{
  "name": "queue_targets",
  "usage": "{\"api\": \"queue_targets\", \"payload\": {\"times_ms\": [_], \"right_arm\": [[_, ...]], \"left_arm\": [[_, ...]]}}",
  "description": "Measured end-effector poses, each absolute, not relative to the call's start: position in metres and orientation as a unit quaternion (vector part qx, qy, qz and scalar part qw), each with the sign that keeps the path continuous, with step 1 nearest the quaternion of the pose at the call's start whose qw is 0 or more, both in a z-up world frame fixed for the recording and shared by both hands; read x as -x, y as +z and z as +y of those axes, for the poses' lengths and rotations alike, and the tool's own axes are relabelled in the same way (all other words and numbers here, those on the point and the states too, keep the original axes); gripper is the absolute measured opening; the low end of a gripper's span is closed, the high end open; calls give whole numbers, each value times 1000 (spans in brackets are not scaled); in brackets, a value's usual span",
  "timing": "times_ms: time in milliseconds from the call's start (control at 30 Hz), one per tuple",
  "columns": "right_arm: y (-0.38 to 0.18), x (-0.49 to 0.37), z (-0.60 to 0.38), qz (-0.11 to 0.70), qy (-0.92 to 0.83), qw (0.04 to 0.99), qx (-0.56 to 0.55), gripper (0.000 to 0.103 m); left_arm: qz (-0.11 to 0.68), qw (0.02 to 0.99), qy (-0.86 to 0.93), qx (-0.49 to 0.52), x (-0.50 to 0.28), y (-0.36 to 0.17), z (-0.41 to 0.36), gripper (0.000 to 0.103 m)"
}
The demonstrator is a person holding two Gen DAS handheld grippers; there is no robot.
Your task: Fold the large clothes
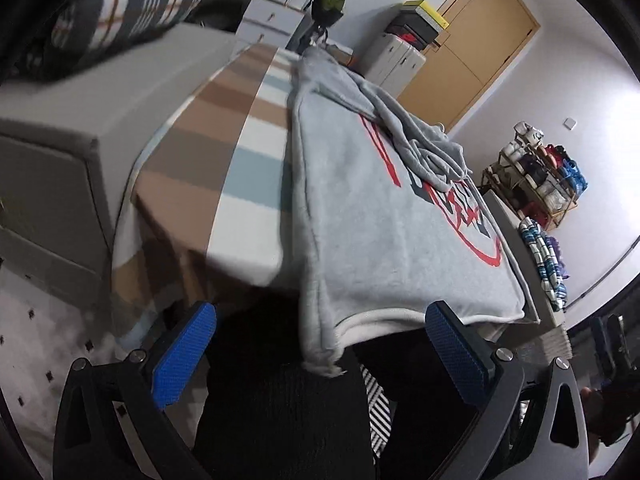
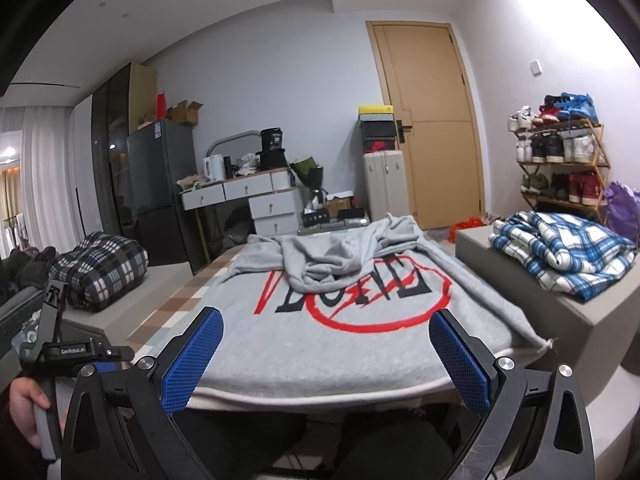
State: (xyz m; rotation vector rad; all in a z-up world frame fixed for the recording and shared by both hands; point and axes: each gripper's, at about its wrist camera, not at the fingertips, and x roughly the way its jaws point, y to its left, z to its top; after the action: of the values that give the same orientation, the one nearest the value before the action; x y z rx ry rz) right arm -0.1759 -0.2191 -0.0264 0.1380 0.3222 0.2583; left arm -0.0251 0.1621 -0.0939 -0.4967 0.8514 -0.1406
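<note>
A grey sweatshirt (image 2: 320, 344) with a red and black print lies flat on the table, its sleeves (image 2: 332, 258) bunched across the far half. In the right wrist view my right gripper (image 2: 326, 360) stands open over the near hem, its blue pads (image 2: 192, 360) wide apart and pressing nothing. In the left wrist view the sweatshirt (image 1: 392, 220) runs away from me, and its near hem corner (image 1: 322, 360) hangs over the table edge. My left gripper (image 1: 320, 354) is open, and the corner shows between its pads (image 1: 184, 356), not gripped. A hand (image 2: 22, 400) holds the left gripper's handle.
A brown, white and blue checked cloth (image 1: 224, 168) covers the table. A folded blue plaid garment (image 2: 560, 248) rests on a grey bench (image 2: 560, 320) to the right, with a shoe rack (image 2: 560, 160) behind. A dark plaid bundle (image 2: 100, 268) lies on the left. Dark-clothed legs (image 1: 280, 420) are below the table edge.
</note>
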Motion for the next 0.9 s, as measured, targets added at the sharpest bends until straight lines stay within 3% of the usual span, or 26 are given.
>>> {"api": "queue_targets", "payload": {"times_ms": [533,600,667,700,733,767,900], "right_arm": [[-34,183,-219,171,144,972,-71,103],[-34,183,-219,172,146,972,-71,103],[-34,185,-220,171,145,972,-70,103],[-34,185,-220,171,145,972,-70,103],[-34,185,-221,171,145,972,-69,103],[-34,186,-220,171,146,972,-70,103],[-34,186,-220,173,147,971,-69,103]], "left_arm": [[460,833,-138,274,7,-119,155,101],[458,835,-144,269,6,-118,154,87],[466,830,-142,273,1,-121,159,49],[475,820,-146,286,-2,-126,160,36],[482,811,-148,296,-5,-130,163,13],[485,807,-151,303,-7,-131,165,6],[453,814,-173,319,3,-122,170,4]]}}
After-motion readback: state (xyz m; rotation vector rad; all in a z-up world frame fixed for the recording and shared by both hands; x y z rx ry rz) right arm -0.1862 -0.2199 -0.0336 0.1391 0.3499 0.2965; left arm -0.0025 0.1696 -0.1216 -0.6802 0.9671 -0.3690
